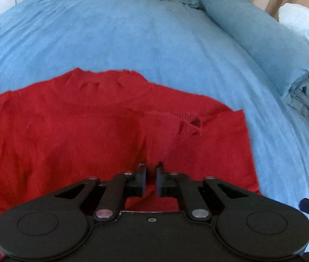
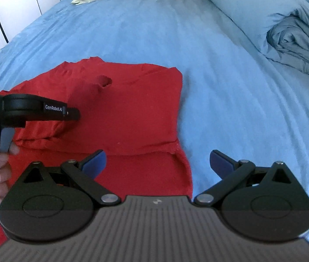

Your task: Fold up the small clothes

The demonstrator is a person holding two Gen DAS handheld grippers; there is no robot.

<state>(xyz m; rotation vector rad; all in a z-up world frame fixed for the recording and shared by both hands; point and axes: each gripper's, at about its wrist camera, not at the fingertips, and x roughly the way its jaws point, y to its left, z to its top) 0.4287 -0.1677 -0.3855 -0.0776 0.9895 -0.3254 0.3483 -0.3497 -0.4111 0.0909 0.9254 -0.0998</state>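
Red top on bed, sleeve folded in; left claw slightly apart, fabric between; right claw wide, empty; folds remain.

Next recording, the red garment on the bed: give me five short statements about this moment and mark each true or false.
1. The red knitted garment lies on a blue bedsheet. True.
2. The right gripper has its jaws spread wide with nothing between them. True.
3. A sleeve is folded across the garment's body. True.
4. The left gripper hovers over bare sheet. False: it is over the red fabric.
5. The garment is folded into a small square. False: it is only partly folded.
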